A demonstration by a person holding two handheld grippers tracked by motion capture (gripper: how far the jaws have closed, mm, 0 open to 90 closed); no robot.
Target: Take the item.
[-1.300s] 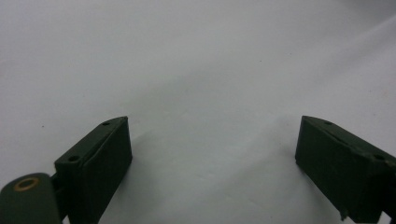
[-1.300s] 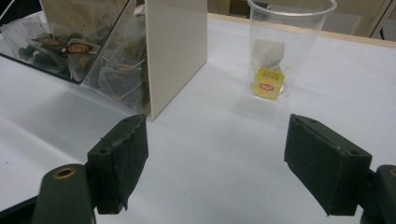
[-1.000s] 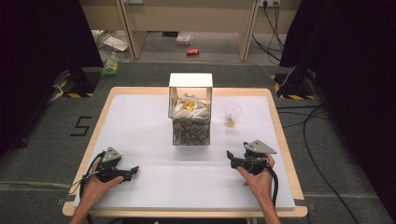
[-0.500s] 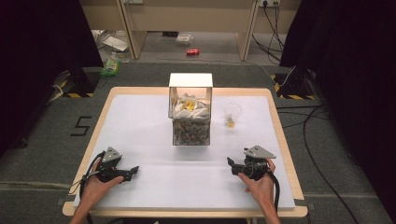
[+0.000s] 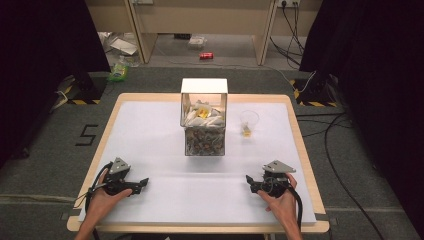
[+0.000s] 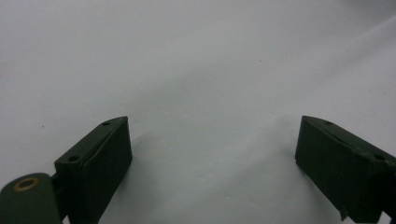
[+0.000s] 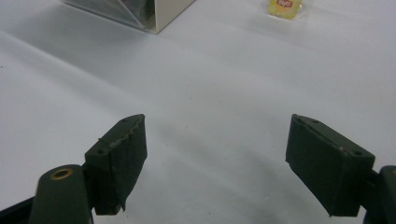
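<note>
A clear box (image 5: 204,122) with a white lid stands at the middle of the white table sheet (image 5: 150,130), holding several small wrapped packets. To its right a clear plastic cup (image 5: 249,122) holds a yellow packet (image 7: 282,6). My left gripper (image 5: 141,183) rests near the front left of the sheet, held by a hand, jaws wide apart with bare sheet between them (image 6: 212,149). At the front right my right gripper (image 5: 250,183) is open too, empty, its tips toward the box corner (image 7: 154,14).
The wooden table edge (image 5: 305,150) frames the sheet. Beyond the table the grey floor holds cables (image 5: 345,125), a red can (image 5: 205,55) and litter (image 5: 120,70). Dark curtains hang on both sides.
The right hand and its gripper have slid a little toward the table's front edge. The left gripper has stayed where it was.
</note>
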